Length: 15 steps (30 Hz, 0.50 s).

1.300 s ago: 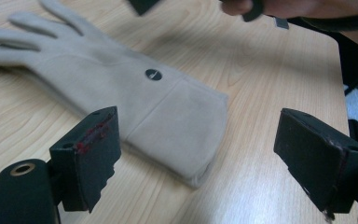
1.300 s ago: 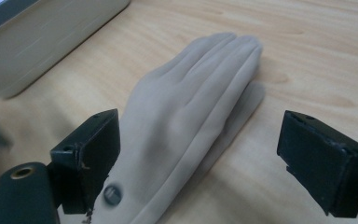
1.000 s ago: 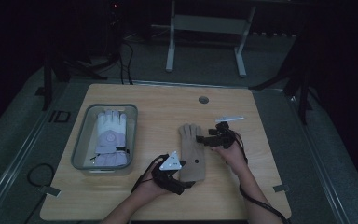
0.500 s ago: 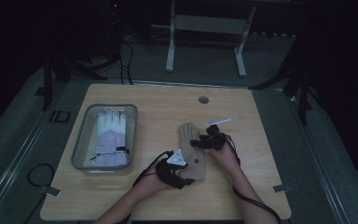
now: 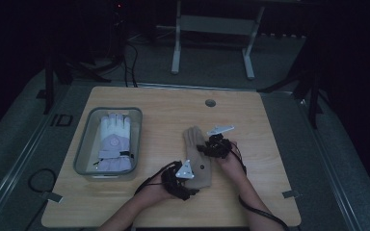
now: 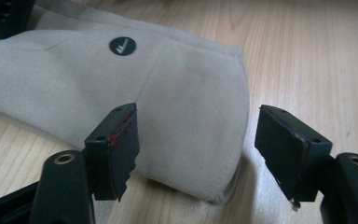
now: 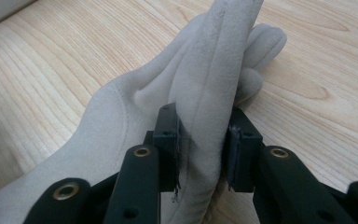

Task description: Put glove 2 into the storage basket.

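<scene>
A beige glove [image 5: 196,156] lies flat on the wooden table [image 5: 270,144], fingers pointing away from me. My right gripper [image 5: 208,150] comes in from the glove's right side. Its jaws have just been closing and now pinch a raised fold of the glove [image 7: 121,116] near the fingers, right gripper [image 7: 203,149] shut on it. My left gripper [image 5: 189,185] sits at the cuff end. Its jaws have just opened a little, and the left gripper [image 6: 198,140] stands open astride the cuff corner of the glove [image 6: 74,70], pads apart from the fabric.
A clear bin [image 5: 84,144] at the table's left holds a white glove [image 5: 114,139]. A round grommet hole [image 5: 210,103] sits near the far edge. Table legs and cables stand on the dark floor beyond.
My right gripper has moved left and down onto the beige glove and closed on its edge, lifting a fold. The left gripper has stayed at the cuff.
</scene>
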Motion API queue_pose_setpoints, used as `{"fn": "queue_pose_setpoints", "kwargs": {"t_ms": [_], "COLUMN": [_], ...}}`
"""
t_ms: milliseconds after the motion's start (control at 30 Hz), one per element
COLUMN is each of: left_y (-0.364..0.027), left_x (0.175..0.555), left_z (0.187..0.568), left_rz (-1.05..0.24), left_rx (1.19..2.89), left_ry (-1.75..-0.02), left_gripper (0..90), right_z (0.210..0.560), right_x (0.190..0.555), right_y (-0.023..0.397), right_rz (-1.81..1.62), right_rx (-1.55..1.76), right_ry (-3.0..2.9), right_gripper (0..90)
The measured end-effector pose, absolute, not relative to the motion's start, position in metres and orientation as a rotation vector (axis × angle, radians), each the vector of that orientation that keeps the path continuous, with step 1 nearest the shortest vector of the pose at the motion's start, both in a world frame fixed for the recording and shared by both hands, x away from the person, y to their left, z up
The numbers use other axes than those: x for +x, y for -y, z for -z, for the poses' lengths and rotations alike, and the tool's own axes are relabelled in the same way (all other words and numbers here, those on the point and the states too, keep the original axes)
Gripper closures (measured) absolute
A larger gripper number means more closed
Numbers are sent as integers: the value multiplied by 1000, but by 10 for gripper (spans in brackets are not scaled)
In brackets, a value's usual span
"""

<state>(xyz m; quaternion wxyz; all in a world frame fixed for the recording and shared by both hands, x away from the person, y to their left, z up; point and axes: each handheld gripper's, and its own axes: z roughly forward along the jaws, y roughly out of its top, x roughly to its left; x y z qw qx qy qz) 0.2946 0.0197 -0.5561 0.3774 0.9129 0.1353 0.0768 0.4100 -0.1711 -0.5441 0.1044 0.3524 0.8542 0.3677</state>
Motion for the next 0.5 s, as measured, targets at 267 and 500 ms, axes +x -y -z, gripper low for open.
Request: {"fn": "queue_pose_setpoints", "kwargs": {"t_ms": [267,500], "left_y": [-13,-9], "left_x": [291,290], "left_z": [554,550], "left_rz": [-261,-268], "left_rx": [2412,2452], "left_ry": [-270,-221], "left_gripper": [299,307], "right_z": [542,543], "right_x": [410,410], "right_y": [168,168], "right_rz": [-1052,-1056], "right_rx": [1042,1050], "right_ry": [-2524,-2520], "right_gripper": [697,697]}}
